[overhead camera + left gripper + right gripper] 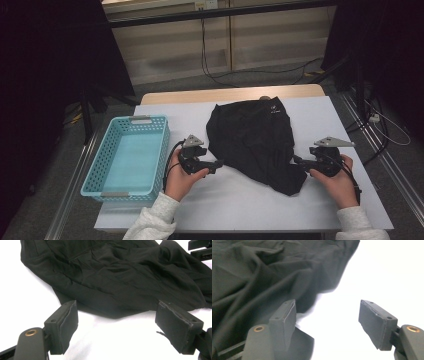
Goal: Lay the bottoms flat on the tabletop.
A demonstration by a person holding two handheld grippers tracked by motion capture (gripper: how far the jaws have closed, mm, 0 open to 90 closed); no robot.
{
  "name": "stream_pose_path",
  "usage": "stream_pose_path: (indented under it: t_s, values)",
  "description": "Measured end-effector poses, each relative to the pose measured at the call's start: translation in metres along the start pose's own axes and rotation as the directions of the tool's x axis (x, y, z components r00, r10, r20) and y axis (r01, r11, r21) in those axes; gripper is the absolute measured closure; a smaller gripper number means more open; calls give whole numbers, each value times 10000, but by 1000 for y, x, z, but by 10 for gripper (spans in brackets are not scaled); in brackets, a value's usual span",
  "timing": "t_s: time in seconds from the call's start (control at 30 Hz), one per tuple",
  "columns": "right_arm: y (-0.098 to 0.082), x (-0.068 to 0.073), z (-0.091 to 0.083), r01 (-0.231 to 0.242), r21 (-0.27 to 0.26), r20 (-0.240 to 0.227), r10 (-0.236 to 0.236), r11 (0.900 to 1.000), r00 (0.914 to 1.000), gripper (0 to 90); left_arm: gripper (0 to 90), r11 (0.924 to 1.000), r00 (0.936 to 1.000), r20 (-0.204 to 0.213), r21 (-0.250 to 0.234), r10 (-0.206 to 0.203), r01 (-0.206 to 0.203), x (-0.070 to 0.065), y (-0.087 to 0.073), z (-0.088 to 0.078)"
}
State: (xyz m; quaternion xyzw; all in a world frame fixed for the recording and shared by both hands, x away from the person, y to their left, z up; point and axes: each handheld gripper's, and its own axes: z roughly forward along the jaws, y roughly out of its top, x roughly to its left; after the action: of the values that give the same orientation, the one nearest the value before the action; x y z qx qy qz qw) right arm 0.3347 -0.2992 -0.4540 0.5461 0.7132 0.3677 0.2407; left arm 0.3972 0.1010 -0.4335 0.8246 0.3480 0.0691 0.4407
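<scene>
Black cloth, a crumpled garment (255, 142), lies in a heap in the middle of the white table (320, 120). It has a tiny white logo (273, 108) near its far edge. A light blue plastic basket (102, 162) with little holes in its sides sits on the left part of the table, well apart from the garment. The person's left hand (179, 177) holds the left gripper (220, 163) low over the table, just beside the left edge of the garment. In the left gripper view its two black jaws stand wide apart, with only white table between them, and the garment's (120, 275) near edge lies just past the pads (68, 325). The right hand (340, 182) holds the right gripper (296, 160) at the right edge of the garment. Its jaws are spread too. In the right gripper view the gap between the pads (372, 323) is bare white table, and the garment (262, 277) fills the left side, with one fold of it lying under and just beside the left jaw. I cannot tell if that jaw touches the cloth. Neither gripper pinches anything. A grey three-cornered plate (333, 142) sits on top of the right gripper, and cables trail from both.
</scene>
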Motion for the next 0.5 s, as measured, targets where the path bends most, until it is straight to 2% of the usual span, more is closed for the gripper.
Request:
stream_pose_path:
  t_s: [0.07,0.23,0.33,0.5]
  values:
    - [-3,-3,2,-181,154,9,180,9997,9998,280,184,10000,10000,0,-5,38,-38,-1,1,0]
    - [-6,-2,9,315,587,157,-325,9978,9993,273,173,9998,9999,15,151,123,-123,-1,-2,2]
    - [-7,0,12,434,765,131,-445,9961,9989,269,171,9998,9999,42,136,150,-151,-2,-2,1]
    - [-6,10,16,749,691,-32,-748,9948,9972,323,168,9999,9999,24,67,156,-156,-3,-1,-2]
